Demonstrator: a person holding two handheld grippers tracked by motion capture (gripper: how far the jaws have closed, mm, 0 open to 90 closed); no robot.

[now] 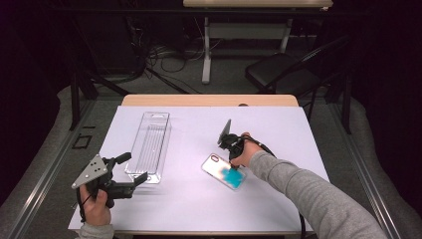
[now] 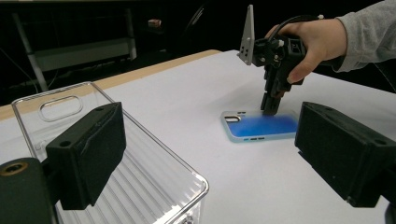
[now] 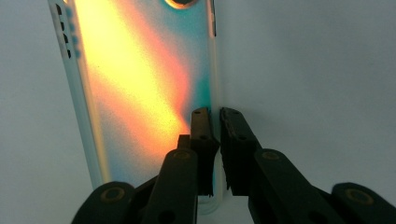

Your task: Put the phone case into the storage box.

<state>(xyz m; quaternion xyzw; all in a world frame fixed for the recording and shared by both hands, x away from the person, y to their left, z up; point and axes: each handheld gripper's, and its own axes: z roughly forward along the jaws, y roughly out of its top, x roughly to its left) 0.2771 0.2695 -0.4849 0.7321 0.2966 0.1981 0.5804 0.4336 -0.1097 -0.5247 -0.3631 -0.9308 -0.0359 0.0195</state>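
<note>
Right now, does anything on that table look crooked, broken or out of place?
Nothing looks broken or spilled. The phone case lies flat but slanted on the white table, and the right gripper has its fingers shut on one side wall. The clear plastic tray sits intact, apart from it, beside the open left gripper.

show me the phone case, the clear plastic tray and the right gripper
phone case (image 1: 224, 171), high view, middle of its back
clear plastic tray (image 1: 149, 144), high view, ribbed floor
right gripper (image 3: 216, 140), right gripper view, between its jaw tips, closed on the case's side wall
</note>
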